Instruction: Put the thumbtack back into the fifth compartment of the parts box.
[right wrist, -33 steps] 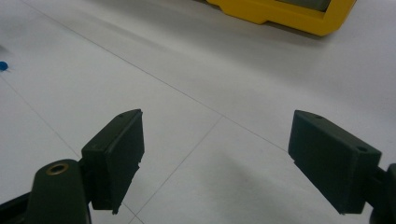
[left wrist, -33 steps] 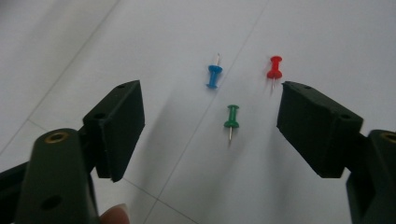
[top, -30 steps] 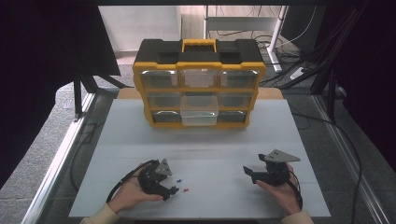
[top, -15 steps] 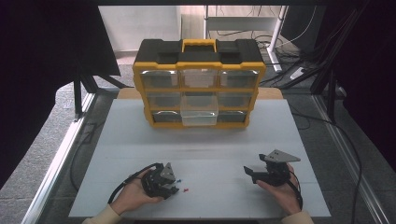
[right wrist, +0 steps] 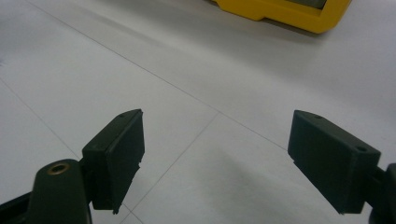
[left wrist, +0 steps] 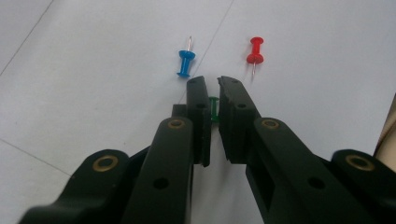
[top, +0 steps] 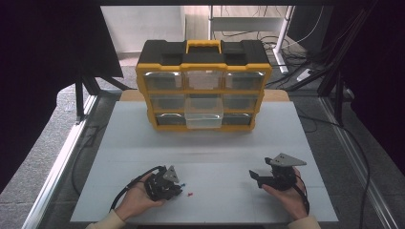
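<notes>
No brand, label or writing can be read on any object. The left tongs (left wrist: 212, 84), whose jaws have just been closing, now stand nearly together and are clamped on a green push pin (left wrist: 214, 108); a short strip of its green plastic body shows in the narrow gap between the pads, and its needle is hidden. The pin is at the counter (top: 210, 148) surface close to the near edge, left of the middle; whether it touches the surface cannot be told.

The left gripper view resolves two further pins lying on the white counter just beyond the jaw tips: a blue push pin (left wrist: 185, 62) with its needle pointing away from the tongs, and a red push pin (left wrist: 255, 52) with its needle pointing back toward them. Both lie apart from the jaws and from each other. In the high view they are small specks, blue (top: 184, 183) at the tongs and red (top: 191, 194) just to the right of it, and the left tongs (top: 177, 186) appear in a hand.

The right tongs (right wrist: 215, 158) stand wide open with nothing between the pads, over bare counter near the near right corner (top: 255, 177). A yellow and black drawer organiser (top: 204, 86) stands at the far edge; its lower middle drawer (top: 204, 119) is pulled out.
</notes>
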A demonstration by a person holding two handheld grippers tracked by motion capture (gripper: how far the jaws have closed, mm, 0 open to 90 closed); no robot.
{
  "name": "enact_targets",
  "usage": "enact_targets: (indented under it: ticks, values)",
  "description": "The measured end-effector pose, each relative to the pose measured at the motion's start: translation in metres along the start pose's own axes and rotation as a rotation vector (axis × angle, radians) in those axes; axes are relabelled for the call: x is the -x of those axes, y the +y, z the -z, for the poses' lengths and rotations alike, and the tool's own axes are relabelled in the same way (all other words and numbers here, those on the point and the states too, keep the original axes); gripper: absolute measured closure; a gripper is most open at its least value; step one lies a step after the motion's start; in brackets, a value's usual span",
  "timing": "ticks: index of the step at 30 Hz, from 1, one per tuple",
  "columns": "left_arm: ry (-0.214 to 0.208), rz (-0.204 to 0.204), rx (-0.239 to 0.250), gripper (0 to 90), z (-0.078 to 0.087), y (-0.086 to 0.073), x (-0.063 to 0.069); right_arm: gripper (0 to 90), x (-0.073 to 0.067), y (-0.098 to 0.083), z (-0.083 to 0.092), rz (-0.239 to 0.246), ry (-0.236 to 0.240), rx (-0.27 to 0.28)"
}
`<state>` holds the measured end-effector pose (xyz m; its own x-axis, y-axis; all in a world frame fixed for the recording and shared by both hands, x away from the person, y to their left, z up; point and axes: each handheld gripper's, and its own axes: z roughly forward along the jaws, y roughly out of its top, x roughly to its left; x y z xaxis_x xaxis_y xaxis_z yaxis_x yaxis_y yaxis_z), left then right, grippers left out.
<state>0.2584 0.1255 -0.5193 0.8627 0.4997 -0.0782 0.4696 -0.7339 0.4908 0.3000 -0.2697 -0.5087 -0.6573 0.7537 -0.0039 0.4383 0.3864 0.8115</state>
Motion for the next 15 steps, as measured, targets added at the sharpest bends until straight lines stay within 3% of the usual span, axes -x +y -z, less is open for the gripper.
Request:
enact_targets:
  ticks: [6, 15]
  values:
    - [-0.03, 0.072, 0.12, 82.6, 0.018, -0.008, -0.011, 19.2, 0.001, 0.0, 0.001, -0.002, -0.012, 0.004]
    - [-0.009, 0.166, 0.304, 82.7, 0.048, -0.021, -0.027, 19.3, 0.002, 0.0, 0.001, -0.006, -0.019, 0.008]
